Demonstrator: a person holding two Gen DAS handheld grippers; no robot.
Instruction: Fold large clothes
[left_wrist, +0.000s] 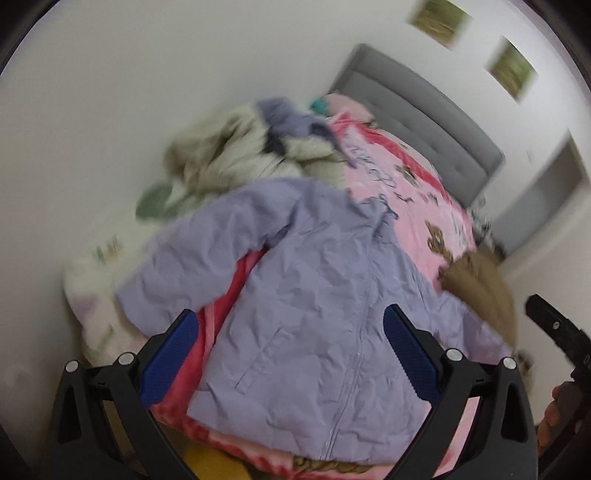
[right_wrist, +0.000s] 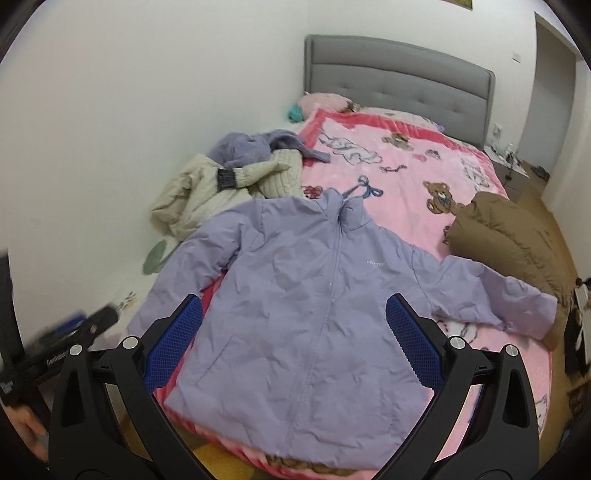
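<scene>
A lilac zip-up jacket (right_wrist: 314, 295) lies flat, front up and zipped, on the pink bed near its foot end, sleeves spread to both sides. It also shows in the left wrist view (left_wrist: 317, 295), blurred. My left gripper (left_wrist: 291, 332) is open and empty, held above the jacket's lower body. My right gripper (right_wrist: 293, 325) is open and empty, also above the lower body. The left gripper's body shows at the left edge of the right wrist view (right_wrist: 70, 343).
A pink teddy-bear blanket (right_wrist: 424, 162) covers the bed. A brown puffer coat (right_wrist: 513, 236) lies at the right. A cream coat (right_wrist: 218, 188) and a lilac knit (right_wrist: 255, 147) are heaped at the left by the wall. A grey headboard (right_wrist: 399, 70) stands at the far end.
</scene>
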